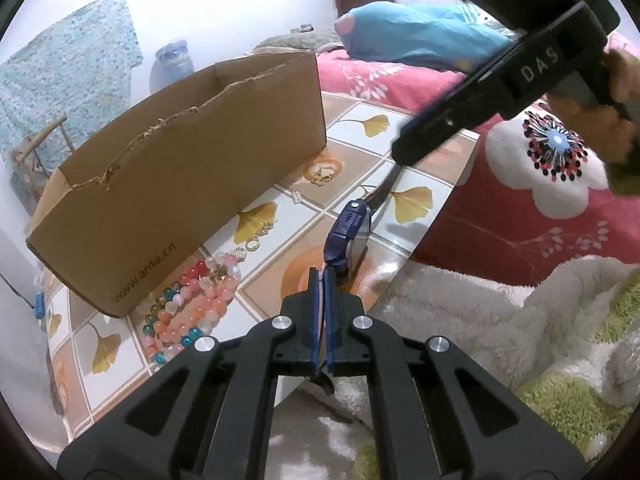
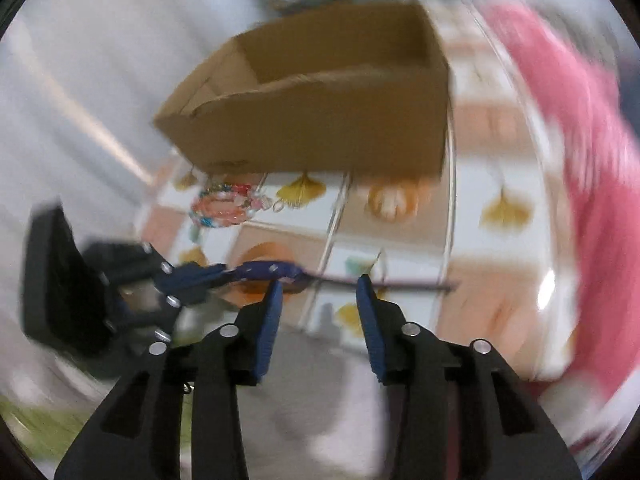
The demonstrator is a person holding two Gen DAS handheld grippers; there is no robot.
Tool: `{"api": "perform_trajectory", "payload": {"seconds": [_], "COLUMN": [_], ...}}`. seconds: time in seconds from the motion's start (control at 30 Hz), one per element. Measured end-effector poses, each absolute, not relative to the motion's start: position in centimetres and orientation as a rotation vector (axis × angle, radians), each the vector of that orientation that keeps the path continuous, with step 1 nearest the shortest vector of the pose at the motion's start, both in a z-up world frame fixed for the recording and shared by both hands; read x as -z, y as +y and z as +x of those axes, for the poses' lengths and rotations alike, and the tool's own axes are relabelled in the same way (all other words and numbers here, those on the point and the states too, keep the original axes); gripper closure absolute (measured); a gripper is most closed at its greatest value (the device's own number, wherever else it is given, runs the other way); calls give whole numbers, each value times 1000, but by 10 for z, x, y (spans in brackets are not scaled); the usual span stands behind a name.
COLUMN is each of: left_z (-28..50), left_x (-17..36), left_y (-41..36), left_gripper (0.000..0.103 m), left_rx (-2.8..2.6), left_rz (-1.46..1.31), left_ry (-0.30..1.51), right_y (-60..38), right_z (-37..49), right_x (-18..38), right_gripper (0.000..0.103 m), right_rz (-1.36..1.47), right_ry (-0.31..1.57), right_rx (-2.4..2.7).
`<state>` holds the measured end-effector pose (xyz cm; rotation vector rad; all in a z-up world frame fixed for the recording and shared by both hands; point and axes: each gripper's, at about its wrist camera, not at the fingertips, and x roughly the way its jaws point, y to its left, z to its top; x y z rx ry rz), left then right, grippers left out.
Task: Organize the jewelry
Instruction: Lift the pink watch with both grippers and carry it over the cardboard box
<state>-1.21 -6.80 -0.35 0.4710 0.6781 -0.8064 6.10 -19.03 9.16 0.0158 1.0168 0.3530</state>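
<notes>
My left gripper [image 1: 320, 274] is shut on one strap end of a blue wristwatch [image 1: 347, 232], which it holds out over the table with the dark far strap [image 1: 384, 192] trailing away. The right wrist view is blurred; it shows that watch [image 2: 272, 270] held by the left gripper [image 2: 208, 276]. My right gripper [image 2: 320, 292] stands open just above the strap, with nothing pressed between its pads. An open cardboard box [image 1: 192, 160] sits at the table's far left. Bead bracelets [image 1: 192, 304] lie by its near corner, with gold rings [image 1: 256, 240] and a gold piece [image 1: 320, 176] along its front.
The table [image 1: 368, 120] wears a tile-pattern cover with ginkgo leaves. A pink floral blanket [image 1: 520, 220] and a fluffy white and green throw [image 1: 480, 320] crowd its right and near edges. A blue pillow [image 1: 420, 32] lies behind.
</notes>
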Motion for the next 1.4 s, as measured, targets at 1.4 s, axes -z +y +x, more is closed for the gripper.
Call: {"api": "perform_trajectory", "payload": {"seconds": [1.4], "left_z": [-35], "left_x": [-6], "left_y": [-70], "left_gripper": [101], "left_rx": [735], "left_rz": [634], "left_ry": [637], "right_y": [-150], "right_z": [40], "right_x": [-78], "right_gripper": [100], "right_rz": [-669], "right_ry": [887], "right_rx": [-465]}}
